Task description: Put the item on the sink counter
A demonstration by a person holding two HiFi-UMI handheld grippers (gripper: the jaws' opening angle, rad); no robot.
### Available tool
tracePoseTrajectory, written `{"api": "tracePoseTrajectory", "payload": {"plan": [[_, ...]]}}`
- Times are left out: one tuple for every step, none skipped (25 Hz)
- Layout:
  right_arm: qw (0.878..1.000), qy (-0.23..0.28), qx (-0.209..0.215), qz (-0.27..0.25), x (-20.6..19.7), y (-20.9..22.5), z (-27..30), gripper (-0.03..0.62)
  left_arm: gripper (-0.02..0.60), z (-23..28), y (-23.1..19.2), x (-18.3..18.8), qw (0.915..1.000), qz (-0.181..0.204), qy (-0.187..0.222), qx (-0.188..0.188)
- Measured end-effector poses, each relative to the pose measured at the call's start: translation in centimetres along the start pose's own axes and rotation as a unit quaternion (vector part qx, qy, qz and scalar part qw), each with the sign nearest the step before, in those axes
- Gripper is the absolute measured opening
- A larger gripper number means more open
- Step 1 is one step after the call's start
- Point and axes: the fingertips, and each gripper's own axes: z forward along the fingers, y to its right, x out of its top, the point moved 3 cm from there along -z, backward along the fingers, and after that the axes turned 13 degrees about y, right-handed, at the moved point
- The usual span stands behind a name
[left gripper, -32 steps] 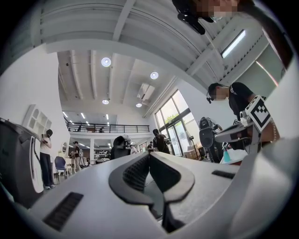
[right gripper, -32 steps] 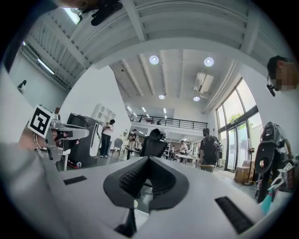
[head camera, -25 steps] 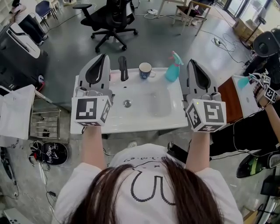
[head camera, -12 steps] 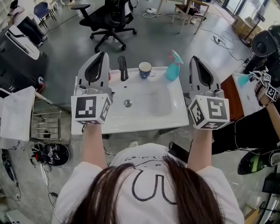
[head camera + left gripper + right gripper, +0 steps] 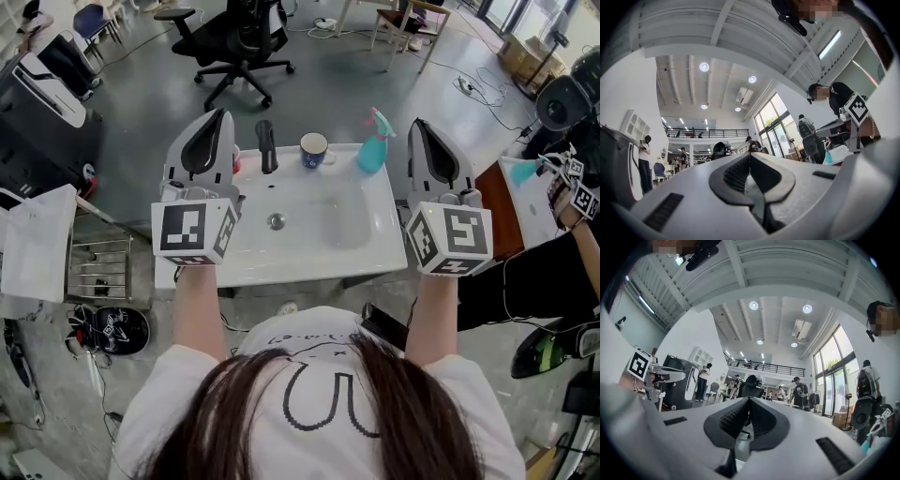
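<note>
**Cup and spray bottle sit at the back of the sink, both jaws are empty**

Cup (image 5: 313, 150) stands on the back edge of the white sink table (image 5: 281, 264), just right of the black tap (image 5: 267, 145). It is dark blue on the outside and white inside, and it stands upright. The blue-green spray bottle (image 5: 373, 143) stands on the same back edge, a little further right, near the corner. The two are close but do not touch. The basin (image 5: 342, 220) lies in the middle of the table, with the round drain (image 5: 276, 221) below the tap.

You hold your left gripper (image 5: 221, 117) over the left end of the table, near the tap. Its jaws are pressed together at the tips, and nothing is between them (image 5: 750, 157).

You hold your right gripper (image 5: 417, 124) at the right edge of the table, just beside the spray bottle but not touching it. Its jaws are pressed together too, with nothing in them (image 5: 749, 401).

Both grippers point away from you, toward the far side of the sink. A black office chair (image 5: 234, 37) stands on the grey floor (image 5: 141, 112) behind the sink.
</note>
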Motion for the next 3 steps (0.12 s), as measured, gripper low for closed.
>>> {"api": "tracePoseTrajectory", "payload": {"plan": [[1.000,0.000,-0.001,-0.001,0.00,0.04,0.03,0.028,0.011,0.06,-0.05,0.02,1.0000,0.000,0.000,-0.001],[1.000,0.000,-0.002,-0.003,0.00,0.08,0.06,0.028,0.011,0.13,-0.10,0.05,1.0000,0.000,0.001,-0.001],[1.000,0.000,-0.003,-0.004,0.00,0.12,0.09,0.028,0.011,0.20,-0.16,0.07,1.0000,0.001,0.002,-0.002]]}}
